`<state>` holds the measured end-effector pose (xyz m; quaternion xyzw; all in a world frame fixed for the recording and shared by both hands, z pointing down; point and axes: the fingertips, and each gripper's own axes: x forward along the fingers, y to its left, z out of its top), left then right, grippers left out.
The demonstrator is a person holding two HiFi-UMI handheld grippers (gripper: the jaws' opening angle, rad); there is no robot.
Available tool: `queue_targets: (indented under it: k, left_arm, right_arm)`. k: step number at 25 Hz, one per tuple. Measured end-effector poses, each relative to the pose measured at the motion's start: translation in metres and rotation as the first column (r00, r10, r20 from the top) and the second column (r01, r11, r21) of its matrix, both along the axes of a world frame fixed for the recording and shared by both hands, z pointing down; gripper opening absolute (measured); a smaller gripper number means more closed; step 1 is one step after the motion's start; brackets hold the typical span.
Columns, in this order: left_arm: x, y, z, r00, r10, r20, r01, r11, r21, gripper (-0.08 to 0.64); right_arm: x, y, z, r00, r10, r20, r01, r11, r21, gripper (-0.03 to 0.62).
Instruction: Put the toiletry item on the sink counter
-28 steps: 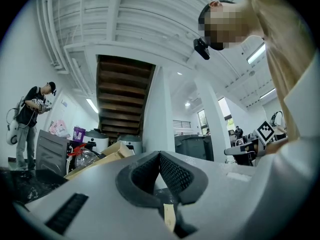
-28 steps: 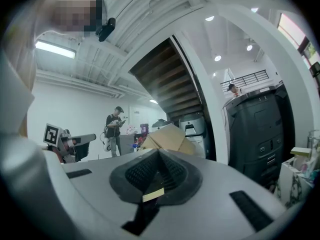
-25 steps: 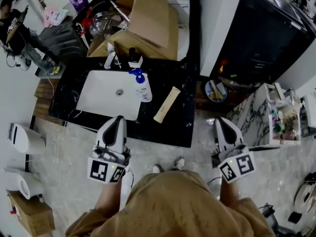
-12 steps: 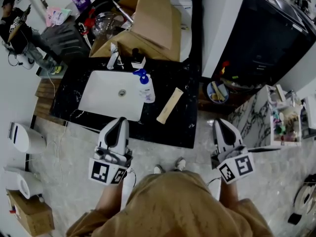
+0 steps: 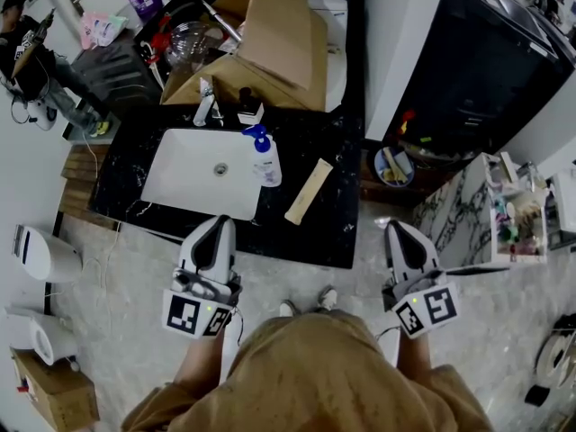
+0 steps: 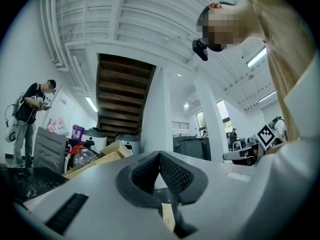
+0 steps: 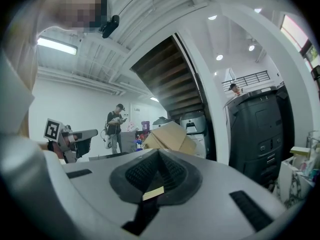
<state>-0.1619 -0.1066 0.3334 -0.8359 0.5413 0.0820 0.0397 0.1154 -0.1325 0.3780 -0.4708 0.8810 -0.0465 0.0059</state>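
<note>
- Standing before the sink counter [image 5: 328, 228], I hold one gripper in each hand, both level with its front edge;
- my left gripper [image 5: 216, 224] points toward the white basin [image 5: 184, 183]; its jaws are pressed together with nothing between them;
- my right gripper [image 5: 397, 230] hangs over the pale floor, off the counter's right end; its jaws also meet and carry nothing;
- the toiletry item [image 5: 307, 192], a long tan pack, lies flat and slanted on the dark counter, right of the basin and well apart from both grippers;
- a pump bottle [image 5: 265, 162] with a blue top stands at the basin's right rim, between the basin and the pack;
- a cardboard box [image 5: 274, 34] sits open at the back of the counter.
</note>
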Motion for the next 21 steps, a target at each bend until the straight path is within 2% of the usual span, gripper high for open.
queue_targets:
  k: [21]
  left_arm:
    - [0.007,-0.002,-0.001,1.0,-0.002,0.001,0.002,1.0,0.005,0.003]
  right_arm:
    - [0.01,-0.002,-0.004,1.0,0.008,0.011,-0.008,1.0,0.013,0.002]
